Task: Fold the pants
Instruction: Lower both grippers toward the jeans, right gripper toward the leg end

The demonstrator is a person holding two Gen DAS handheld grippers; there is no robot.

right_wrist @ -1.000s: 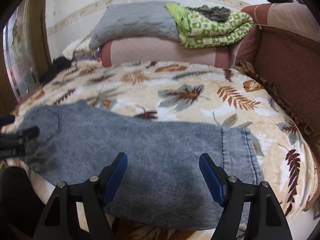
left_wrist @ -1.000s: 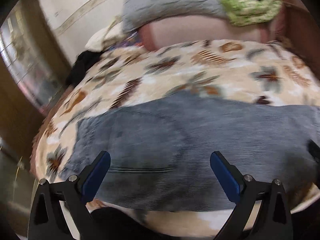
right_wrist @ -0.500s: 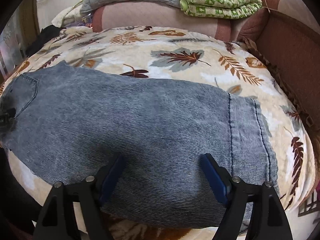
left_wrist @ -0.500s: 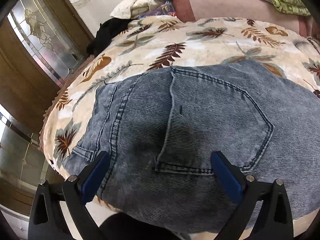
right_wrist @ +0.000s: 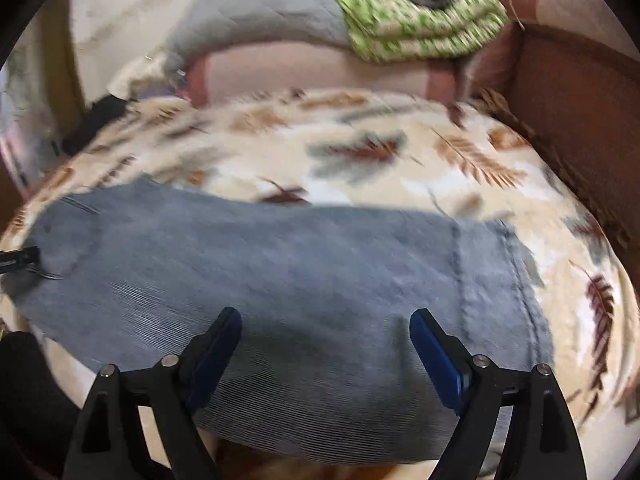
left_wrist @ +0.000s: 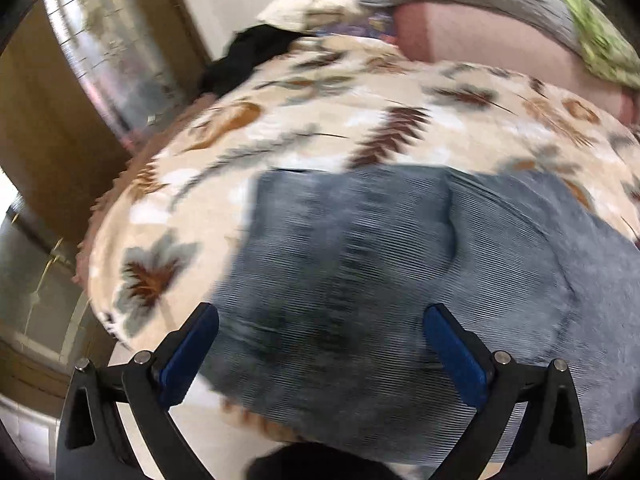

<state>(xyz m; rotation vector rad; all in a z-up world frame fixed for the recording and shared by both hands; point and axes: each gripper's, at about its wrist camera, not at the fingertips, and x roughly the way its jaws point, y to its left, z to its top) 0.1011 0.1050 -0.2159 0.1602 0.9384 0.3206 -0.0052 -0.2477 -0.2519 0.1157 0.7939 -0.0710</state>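
Leaf-print blanket covers the bed, with grey jeans laid flat across its near edge. Left gripper and right gripper both hover over the denim, fingers spread wide, holding nothing. Pretty blurry shots though.

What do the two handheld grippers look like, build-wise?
Both match: the left gripper and right gripper each have two black, angular, cut-out finger arms with silver pins or screws at the joints, tipped with flat blue pads. No cables, markings or sleeves show.
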